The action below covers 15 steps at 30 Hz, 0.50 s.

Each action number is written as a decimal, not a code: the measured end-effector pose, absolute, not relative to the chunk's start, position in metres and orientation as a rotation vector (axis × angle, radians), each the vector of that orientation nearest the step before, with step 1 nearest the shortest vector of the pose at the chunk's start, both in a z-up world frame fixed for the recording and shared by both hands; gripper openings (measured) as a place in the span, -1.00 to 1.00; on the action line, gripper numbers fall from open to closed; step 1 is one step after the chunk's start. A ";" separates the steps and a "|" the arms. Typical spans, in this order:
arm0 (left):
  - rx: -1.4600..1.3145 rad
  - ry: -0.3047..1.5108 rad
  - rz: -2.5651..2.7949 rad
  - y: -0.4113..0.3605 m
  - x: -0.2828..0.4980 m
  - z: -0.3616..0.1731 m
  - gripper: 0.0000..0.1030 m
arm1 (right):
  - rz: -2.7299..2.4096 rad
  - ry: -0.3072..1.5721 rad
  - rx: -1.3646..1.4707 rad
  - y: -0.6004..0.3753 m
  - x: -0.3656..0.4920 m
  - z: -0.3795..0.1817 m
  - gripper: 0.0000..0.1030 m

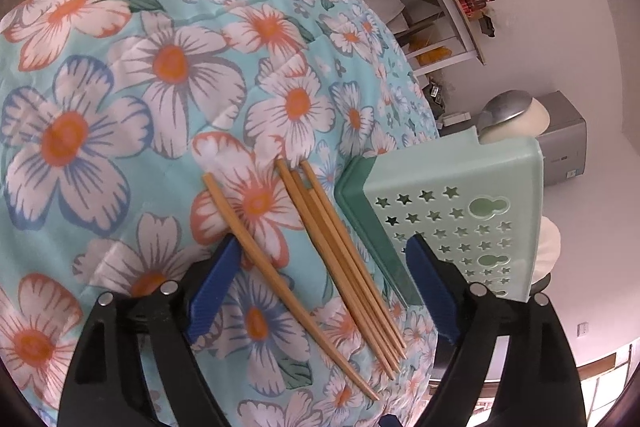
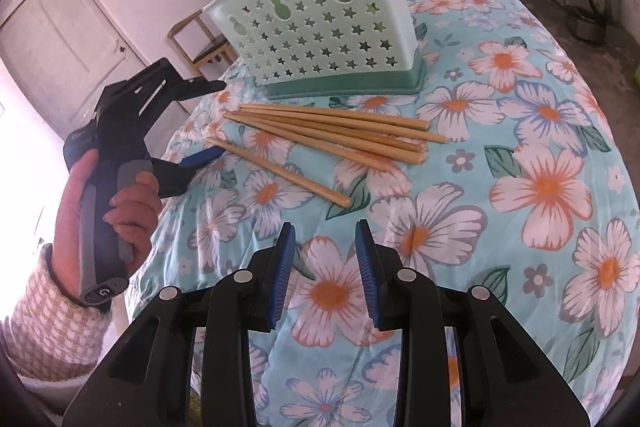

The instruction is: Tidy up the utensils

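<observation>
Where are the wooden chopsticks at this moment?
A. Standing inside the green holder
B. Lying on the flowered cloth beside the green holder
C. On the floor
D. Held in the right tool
B: the chopsticks lie flat on the flowered cloth, in front of the holder.

The chopsticks (image 1: 320, 267) look like pale wood, smooth and matt. The utensil holder (image 1: 460, 211) is mint plastic with a faint sheen, on a darker green plastic base. The tablecloth (image 2: 520, 147) is thin printed cloth, slightly creased. The gripper pads (image 2: 286, 275) are ribbed blue plastic on matt black plastic arms
</observation>
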<state>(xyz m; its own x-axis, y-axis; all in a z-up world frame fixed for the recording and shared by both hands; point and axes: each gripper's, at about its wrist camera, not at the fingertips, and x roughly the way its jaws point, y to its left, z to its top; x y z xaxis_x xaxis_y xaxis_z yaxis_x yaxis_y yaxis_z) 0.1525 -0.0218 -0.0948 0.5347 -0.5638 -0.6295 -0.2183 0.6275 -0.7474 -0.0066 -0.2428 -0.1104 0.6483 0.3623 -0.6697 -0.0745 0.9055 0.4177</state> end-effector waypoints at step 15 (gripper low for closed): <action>-0.796 1.003 -0.141 -0.036 0.142 -0.089 0.23 | 0.181 0.815 0.426 -0.258 -0.009 -0.111 -0.40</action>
<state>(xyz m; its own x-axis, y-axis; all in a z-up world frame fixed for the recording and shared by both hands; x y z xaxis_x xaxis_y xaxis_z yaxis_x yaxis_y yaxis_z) 0.1423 -0.0363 -0.0886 0.5538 -0.4523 -0.6991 -0.2418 0.7161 -0.6548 -0.0090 -0.2580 -0.1106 0.6762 0.3170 -0.6650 0.0055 0.9005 0.4348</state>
